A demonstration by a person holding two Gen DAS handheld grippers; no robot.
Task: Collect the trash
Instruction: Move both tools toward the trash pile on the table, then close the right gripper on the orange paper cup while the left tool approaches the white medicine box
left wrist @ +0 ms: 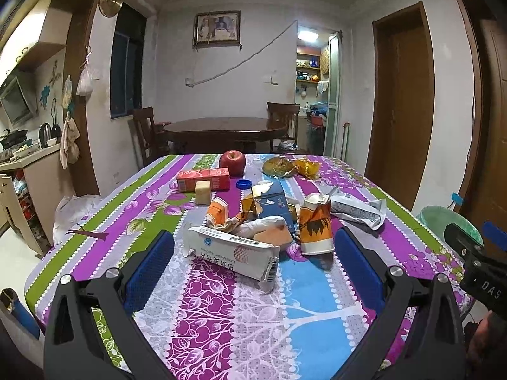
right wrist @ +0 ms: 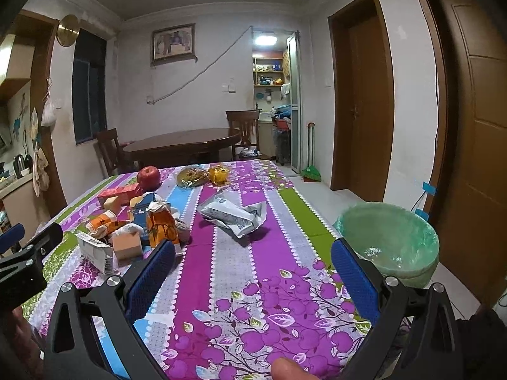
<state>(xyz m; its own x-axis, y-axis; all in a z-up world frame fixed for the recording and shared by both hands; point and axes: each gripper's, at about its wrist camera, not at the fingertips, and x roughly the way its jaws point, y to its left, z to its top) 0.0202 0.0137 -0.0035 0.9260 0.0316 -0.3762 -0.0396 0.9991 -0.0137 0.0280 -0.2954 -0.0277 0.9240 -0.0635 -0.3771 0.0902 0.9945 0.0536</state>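
Both grippers, left [left wrist: 253, 247] and right [right wrist: 253, 253], hover jaws wide, empty, above seemingly crumpled wrappers [left wrist: 234, 253].

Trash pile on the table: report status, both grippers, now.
Left gripper open, empty, facing white wrapper. Right gripper open, empty, over bare tablecloth. Trash pile uncollected; lined bin off the table's right edge. Nothing blocking.

White letters "DAS" on the right tool [left wrist: 475, 272], wrapper [left wrist: 233, 255] print too blurred to read
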